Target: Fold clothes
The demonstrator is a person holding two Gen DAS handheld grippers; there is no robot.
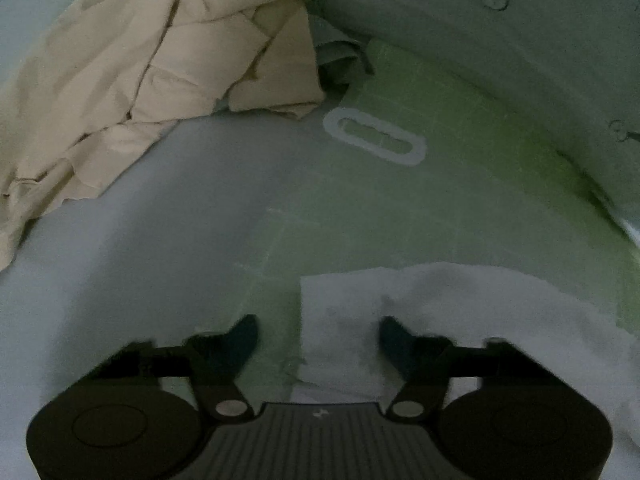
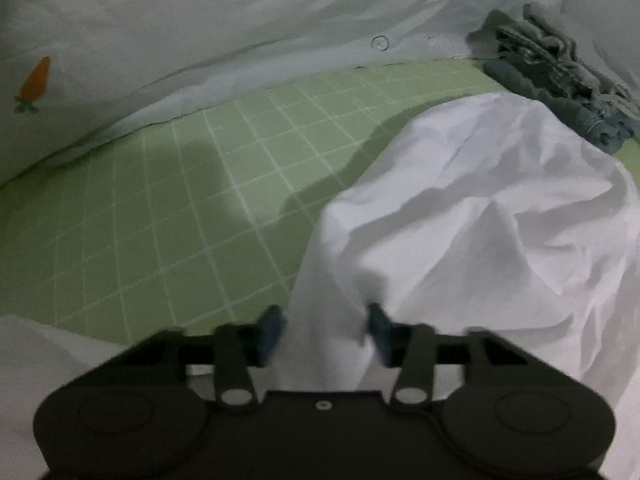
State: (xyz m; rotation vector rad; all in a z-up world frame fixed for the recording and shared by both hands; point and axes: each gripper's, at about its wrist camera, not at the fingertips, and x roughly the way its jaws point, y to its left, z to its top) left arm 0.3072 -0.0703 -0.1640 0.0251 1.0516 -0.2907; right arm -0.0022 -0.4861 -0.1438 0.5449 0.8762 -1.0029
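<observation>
A white garment (image 2: 480, 220) lies crumpled on the green checked bed sheet (image 2: 180, 208). In the right wrist view a bunched fold of it runs between the fingers of my right gripper (image 2: 326, 324); the jaws stand apart around the cloth and I cannot tell if they pinch it. In the left wrist view a corner of the white garment (image 1: 440, 304) lies flat on the sheet. My left gripper (image 1: 318, 332) is open, its right finger over the cloth, its left finger over bare sheet.
A crumpled beige garment (image 1: 140, 72) lies at the far left. A white oval ring (image 1: 374, 136) lies on the sheet. A pale duvet with carrot prints (image 2: 200, 32) borders the far side. Grey-blue folded clothes (image 2: 560, 76) sit at the far right.
</observation>
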